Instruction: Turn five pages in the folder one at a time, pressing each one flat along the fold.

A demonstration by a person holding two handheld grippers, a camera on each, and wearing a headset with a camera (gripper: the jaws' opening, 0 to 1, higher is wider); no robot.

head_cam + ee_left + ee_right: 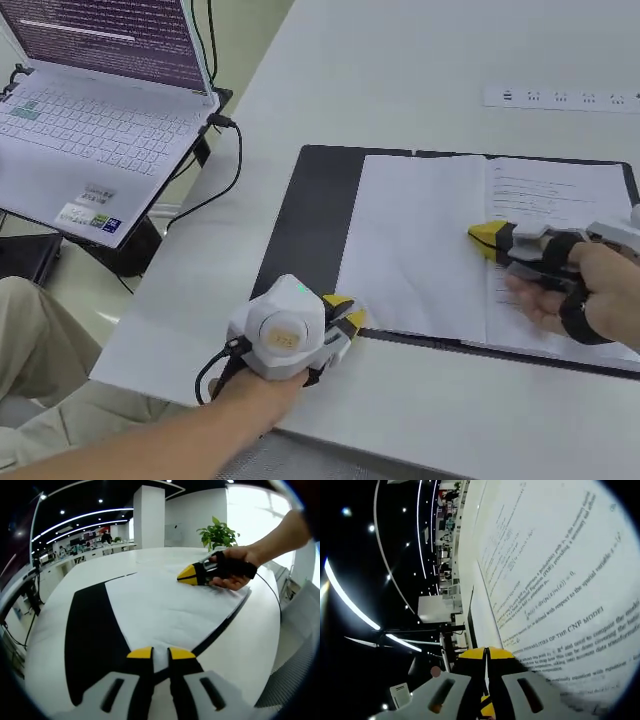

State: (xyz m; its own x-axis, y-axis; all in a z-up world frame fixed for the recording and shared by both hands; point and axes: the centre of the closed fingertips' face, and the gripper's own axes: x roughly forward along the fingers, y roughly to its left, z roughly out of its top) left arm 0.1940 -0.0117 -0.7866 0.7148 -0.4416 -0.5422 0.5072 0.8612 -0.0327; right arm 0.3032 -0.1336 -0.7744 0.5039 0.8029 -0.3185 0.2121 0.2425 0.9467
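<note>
Now | left gripper (pixel 160 653) fingers closed at matte black folder (pixel 310 220) edge | right gripper (pixel 481 238) fingers closed, tips on flat printed page (pixel 560 190)

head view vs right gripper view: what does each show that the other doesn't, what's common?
Head view adds the laptop, the power strip and the left gripper at the blank page's near corner. Right gripper view adds readable printed text and ceiling lights. Shared: the right gripper, jaws together, on the printed page.
</note>
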